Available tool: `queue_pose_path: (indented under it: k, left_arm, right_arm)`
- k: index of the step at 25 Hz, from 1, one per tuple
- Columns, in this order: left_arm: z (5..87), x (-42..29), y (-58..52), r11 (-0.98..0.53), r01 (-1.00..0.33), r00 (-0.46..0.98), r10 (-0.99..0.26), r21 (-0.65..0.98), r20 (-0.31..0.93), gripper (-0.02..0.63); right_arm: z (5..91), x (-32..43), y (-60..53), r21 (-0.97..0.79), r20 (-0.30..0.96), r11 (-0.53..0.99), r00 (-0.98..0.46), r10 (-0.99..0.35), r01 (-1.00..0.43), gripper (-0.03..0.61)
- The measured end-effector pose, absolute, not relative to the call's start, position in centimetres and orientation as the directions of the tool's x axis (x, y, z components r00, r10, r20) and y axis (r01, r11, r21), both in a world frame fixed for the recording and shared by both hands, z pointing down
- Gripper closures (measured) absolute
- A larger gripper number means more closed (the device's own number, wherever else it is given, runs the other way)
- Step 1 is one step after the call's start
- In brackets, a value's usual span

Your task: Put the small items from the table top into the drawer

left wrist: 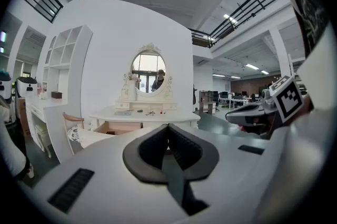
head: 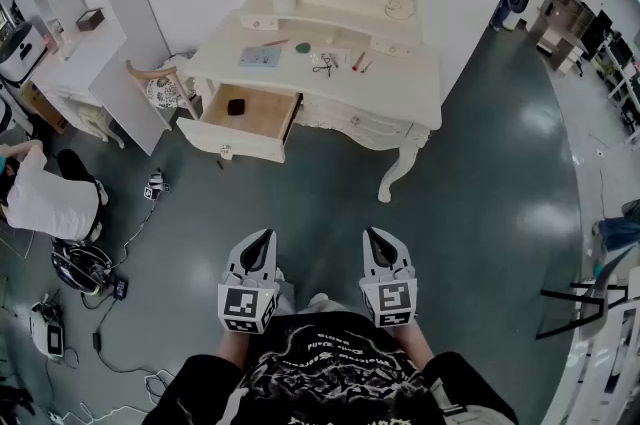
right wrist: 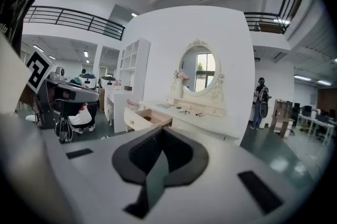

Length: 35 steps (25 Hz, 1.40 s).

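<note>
The left gripper [head: 262, 238] is held close to the person's body with its jaws clenched on nothing. The right gripper [head: 374, 235] beside it is likewise pressed shut and empty. Both are well apart from the white carved dressing table [head: 400, 83].

On that table, the open wooden drawer [head: 262, 118] at the left already holds a small dark object [head: 236, 107]. The small items still lie on the top, in a loose row in front of the mirror.

- **Pale blue flat card [head: 260, 57]:** it looks light and thin, and it lies flush on the top. It is probably best nipped at an edge that sticks out.
- **Small green round piece [head: 303, 47]:** it is low and likely light. A pinch across its width should do.
- **Dark scissors-like item [head: 323, 64]:** it seems stiff and somewhat heavier, so grip it near its middle.
- **Thin red sticks [head: 358, 61]:** they are slim and may roll. Close on them across the shaft, at mid-length.
</note>
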<state>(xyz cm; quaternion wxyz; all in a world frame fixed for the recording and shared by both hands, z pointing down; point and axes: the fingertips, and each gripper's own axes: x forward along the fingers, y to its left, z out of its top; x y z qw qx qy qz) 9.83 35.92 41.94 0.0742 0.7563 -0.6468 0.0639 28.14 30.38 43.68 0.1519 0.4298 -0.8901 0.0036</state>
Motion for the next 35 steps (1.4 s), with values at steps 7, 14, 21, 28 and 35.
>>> queue_pose_path:
  k: [7,14,21,28,35]
  left_arm:
    - [41.2,9.5,35.2,-0.144,-0.989,0.147,-0.976,0.031,0.161,0.598]
    - [40.9,9.2,35.4,-0.136,-0.991,0.135,-0.98,0.006,0.144,0.598]
    - [40.6,8.9,33.8,-0.153,-0.988,0.153,-0.981,0.015,0.115,0.598]
    - [40.3,7.3,30.1,-0.168,-0.986,0.168,-0.982,0.01,0.086,0.598]
    - [40.3,5.7,26.7,-0.191,-0.982,0.191,-0.976,0.011,0.101,0.598]
  right_arm:
    - [43.2,28.3,29.7,0.138,0.255,0.624,-0.581,-0.773,-0.769,0.571]
    - [42.2,29.2,29.1,0.151,0.195,0.601,-0.573,-0.796,-0.785,0.569]
    - [41.0,29.4,27.7,0.153,0.14,0.584,-0.568,-0.811,-0.797,0.569]
    - [40.8,29.0,25.1,0.184,0.165,0.561,-0.538,-0.827,-0.807,0.568]
    - [40.4,27.8,22.2,0.171,0.176,0.551,-0.525,-0.833,-0.817,0.568]
